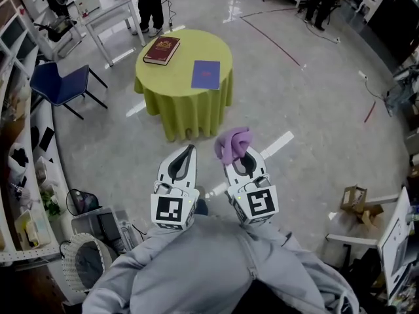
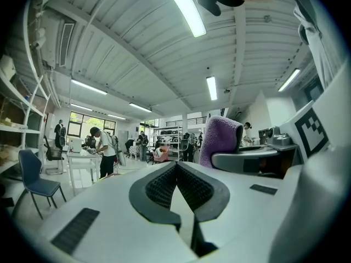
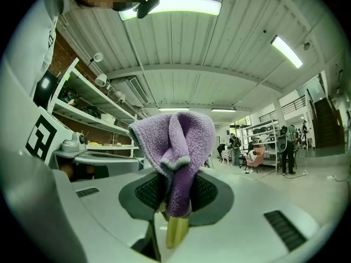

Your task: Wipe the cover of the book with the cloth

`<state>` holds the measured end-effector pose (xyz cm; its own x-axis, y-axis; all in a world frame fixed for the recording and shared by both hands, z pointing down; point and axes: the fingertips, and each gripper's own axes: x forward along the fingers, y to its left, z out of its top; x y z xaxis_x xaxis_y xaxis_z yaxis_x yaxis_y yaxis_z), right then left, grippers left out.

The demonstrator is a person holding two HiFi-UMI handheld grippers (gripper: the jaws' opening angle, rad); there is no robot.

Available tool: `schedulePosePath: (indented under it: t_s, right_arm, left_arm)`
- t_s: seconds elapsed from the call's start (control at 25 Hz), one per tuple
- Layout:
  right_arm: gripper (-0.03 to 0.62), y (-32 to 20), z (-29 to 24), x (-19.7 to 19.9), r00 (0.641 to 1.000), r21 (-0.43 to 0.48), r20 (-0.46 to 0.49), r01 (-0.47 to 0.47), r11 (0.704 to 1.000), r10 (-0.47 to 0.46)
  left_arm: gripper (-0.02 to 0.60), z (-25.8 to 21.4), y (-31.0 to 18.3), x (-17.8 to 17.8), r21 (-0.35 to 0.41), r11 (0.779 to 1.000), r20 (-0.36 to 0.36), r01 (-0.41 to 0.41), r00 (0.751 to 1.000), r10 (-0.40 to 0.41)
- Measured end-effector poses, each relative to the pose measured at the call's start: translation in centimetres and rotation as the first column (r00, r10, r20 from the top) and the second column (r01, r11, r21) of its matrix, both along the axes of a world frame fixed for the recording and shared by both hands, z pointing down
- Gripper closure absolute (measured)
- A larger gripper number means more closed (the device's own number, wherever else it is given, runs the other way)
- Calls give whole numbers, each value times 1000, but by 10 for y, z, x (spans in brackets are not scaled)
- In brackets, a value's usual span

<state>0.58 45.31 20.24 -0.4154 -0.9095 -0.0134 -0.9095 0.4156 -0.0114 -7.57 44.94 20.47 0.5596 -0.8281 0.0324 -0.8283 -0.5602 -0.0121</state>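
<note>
My right gripper point(image 1: 237, 154) is shut on a purple cloth point(image 1: 232, 142), which bunches up past its tips. In the right gripper view the cloth point(image 3: 176, 149) stands folded between the dark pads point(image 3: 149, 192). My left gripper point(image 1: 188, 153) is shut with nothing in it; its pads point(image 2: 164, 186) meet in the left gripper view, where the cloth point(image 2: 220, 140) shows to the right. Both grippers are held close to my body, well short of the table. A dark red book point(image 1: 162, 50) and a blue book point(image 1: 206, 74) lie on a round table with a yellow-green tablecloth point(image 1: 185, 103).
A blue chair point(image 1: 62, 84) stands left of the table. Shelves point(image 1: 23, 169) and a wire basket point(image 1: 85, 260) line the left side. A person point(image 1: 150, 5) stands by a white table point(image 1: 108, 15) beyond. A cardboard box point(image 1: 357, 200) sits at right on the grey floor.
</note>
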Motion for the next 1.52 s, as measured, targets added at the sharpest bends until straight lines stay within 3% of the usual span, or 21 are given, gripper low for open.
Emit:
schedulePosePath:
  t_s: [0.28,0.64,1.32,1.52]
  right_arm:
    - [493,-91,10,1,999,-52,-8,-53,997,53]
    - [493,-157,11,5,995,-45,-12,-103,994,103]
    - [493,-186,7,0,990,-27,-25,-137,990,136]
    - [493,-200,-2,-4,992,-3,-24,-126,992,126]
  left_arm:
    - [565,6,-94,-2,-23,999,0,-39,999,39]
    - [565,12,-163,0,-34,996,-14,-86,996,86]
    - [565,10,-193,-8,-39,992,-43,-122,992,121]
    - [565,6,-207,-9,-1,992,-44,-127,991,126]
